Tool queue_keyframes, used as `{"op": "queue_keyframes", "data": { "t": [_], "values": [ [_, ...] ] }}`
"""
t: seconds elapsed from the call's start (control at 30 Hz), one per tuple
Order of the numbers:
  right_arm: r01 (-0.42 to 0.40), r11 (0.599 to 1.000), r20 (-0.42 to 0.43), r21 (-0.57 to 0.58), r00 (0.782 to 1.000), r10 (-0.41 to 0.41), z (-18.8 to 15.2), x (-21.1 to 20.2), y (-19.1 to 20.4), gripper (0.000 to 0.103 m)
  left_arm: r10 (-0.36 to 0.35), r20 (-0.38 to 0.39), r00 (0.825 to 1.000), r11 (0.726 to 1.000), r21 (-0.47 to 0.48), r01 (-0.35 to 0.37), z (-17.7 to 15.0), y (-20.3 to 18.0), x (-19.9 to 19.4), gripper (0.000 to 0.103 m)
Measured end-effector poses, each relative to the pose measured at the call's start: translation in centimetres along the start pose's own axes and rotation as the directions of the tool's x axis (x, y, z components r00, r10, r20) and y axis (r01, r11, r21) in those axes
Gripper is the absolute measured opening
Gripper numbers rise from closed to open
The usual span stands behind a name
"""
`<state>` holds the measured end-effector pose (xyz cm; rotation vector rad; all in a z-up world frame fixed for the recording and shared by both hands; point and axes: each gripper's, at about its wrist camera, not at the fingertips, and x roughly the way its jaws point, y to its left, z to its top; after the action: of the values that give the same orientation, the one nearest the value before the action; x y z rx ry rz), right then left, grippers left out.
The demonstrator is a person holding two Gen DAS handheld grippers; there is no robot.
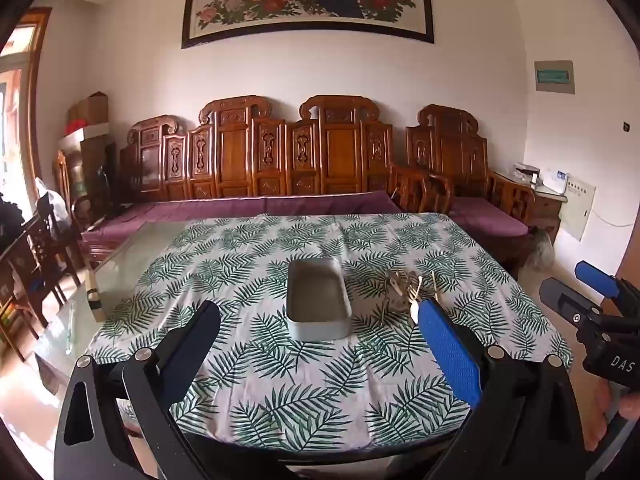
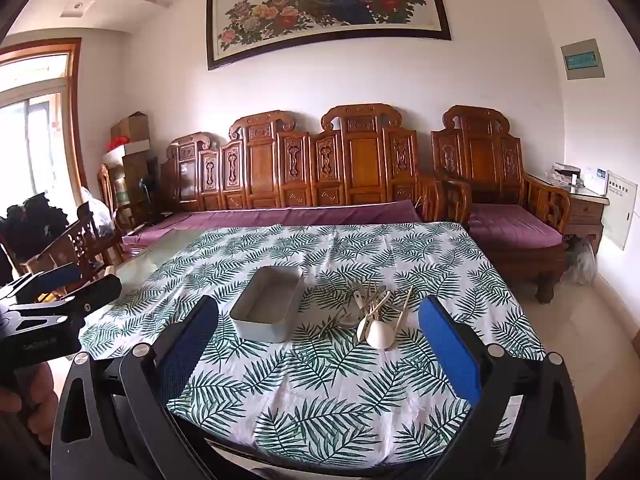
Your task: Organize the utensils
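Observation:
A pale grey rectangular tray (image 1: 319, 300) (image 2: 266, 307) stands in the middle of the leaf-print tablecloth (image 1: 280, 380) (image 2: 320, 384). It looks empty. Right of it lies a loose pile of utensils (image 1: 404, 294) (image 2: 374, 314): cream spoons, chopsticks and metal pieces. My left gripper (image 1: 320, 332) is open, held above the table's near edge in front of the tray. My right gripper (image 2: 320, 320) is open too, held in front of the pile. Each gripper shows at the other view's edge: the right one (image 1: 592, 300), the left one (image 2: 60, 292).
A bare glass strip of table (image 1: 120, 272) lies left of the cloth, with a small brush-like object (image 1: 94, 292) on it. A carved wooden sofa (image 1: 280, 168) with purple cushions stands behind the table. Chairs (image 1: 36, 264) stand at the left.

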<state>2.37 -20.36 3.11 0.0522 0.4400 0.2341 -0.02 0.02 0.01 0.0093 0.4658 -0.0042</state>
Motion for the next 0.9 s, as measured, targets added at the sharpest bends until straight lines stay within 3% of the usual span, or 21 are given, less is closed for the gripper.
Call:
{"op": "queue_keyframes", "data": {
  "t": [0.9],
  "values": [
    [-0.004,1.0,-0.004,0.01,1.0,0.004,0.3,-0.3,0.1,0.101,-0.007,0.016,1.0,1.0,-0.013,0.007,0.5,-0.3,-0.4,0.096]
  ]
}}
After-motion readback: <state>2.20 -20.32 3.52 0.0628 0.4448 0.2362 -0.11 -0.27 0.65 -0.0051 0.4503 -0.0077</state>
